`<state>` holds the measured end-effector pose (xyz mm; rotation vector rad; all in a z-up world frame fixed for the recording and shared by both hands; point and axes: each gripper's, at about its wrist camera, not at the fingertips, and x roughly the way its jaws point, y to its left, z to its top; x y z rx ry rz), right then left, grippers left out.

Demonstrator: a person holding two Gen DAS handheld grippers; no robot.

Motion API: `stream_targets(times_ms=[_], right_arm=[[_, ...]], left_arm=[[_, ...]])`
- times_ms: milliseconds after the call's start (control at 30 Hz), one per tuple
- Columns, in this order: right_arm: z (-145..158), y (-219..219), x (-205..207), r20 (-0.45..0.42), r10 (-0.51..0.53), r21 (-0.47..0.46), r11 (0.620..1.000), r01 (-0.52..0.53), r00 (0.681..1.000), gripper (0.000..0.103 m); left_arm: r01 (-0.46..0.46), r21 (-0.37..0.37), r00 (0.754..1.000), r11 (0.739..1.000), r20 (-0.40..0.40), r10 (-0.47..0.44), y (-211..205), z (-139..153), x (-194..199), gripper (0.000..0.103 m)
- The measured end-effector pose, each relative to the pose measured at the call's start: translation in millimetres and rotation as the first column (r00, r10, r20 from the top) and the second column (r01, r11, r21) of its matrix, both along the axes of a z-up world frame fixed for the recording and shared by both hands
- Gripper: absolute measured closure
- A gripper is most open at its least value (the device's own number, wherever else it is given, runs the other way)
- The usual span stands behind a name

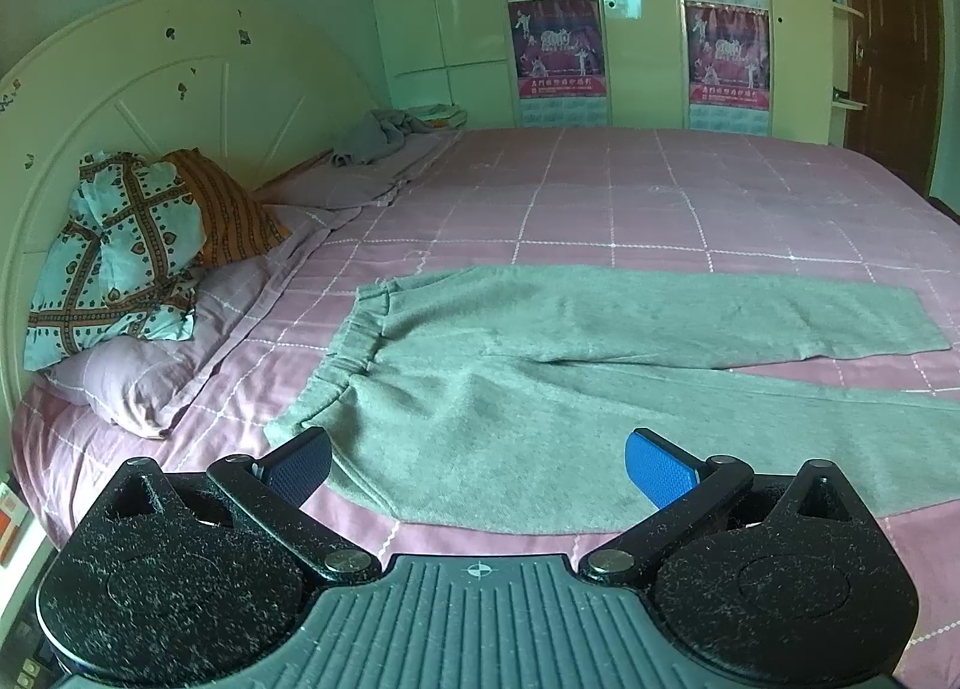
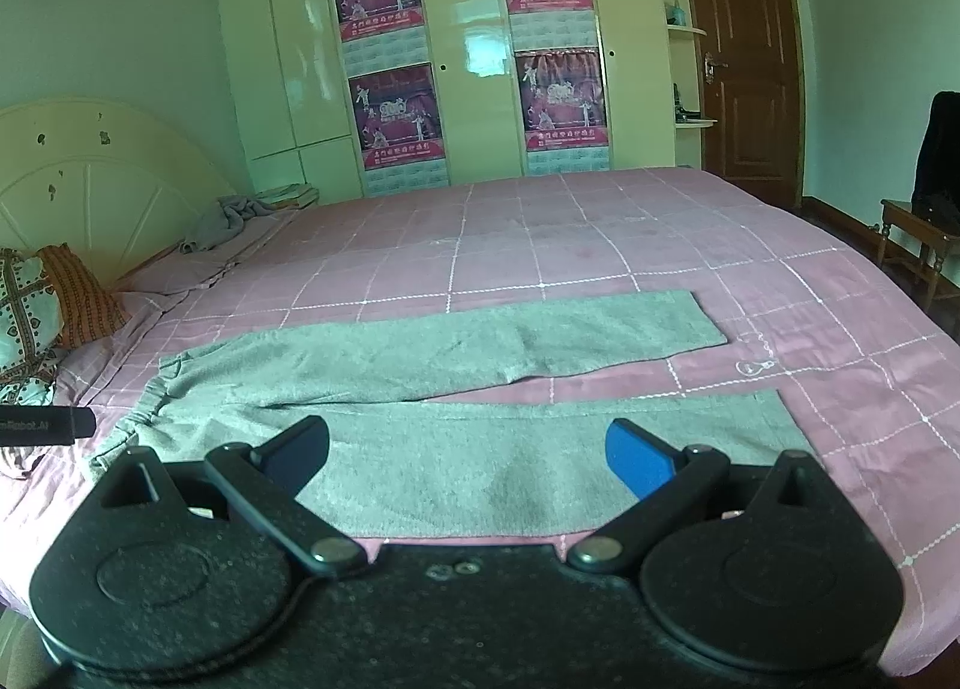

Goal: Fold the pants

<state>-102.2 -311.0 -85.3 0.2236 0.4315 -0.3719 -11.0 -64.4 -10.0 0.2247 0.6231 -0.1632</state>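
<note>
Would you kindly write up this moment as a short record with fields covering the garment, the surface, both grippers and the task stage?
garment: grey pants, spread flat, legs apart in a V, waistband toward the headboard
surface: bed with pink checked sheet
left gripper: open, empty, above the near waist and hip area
right gripper: open, empty, above the near leg
other items: patterned pillows, grey cloth at the far corner of the bed
task stage: no fold made yet
</note>
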Motion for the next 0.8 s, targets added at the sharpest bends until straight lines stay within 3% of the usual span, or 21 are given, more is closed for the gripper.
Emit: stream_targets(times_ms=[633, 800], right_arm=[[9.5, 1.2, 59.4, -0.009, 0.065, 0.037, 0.997, -0.065, 0.998, 0.004], [15.3, 5.6, 79.6, 0.036, 0.099, 0.021, 0.995, -0.1, 0.994, 0.004]], left_arm=[[-0.068, 0.036, 0.997, 0.997, -0.021, 0.069, 6.2, -12.6, 68.5, 0.0], [-0.089, 0.029, 0.995, 0.996, -0.039, 0.09, 8.7, -14.1, 93.6, 0.0]])
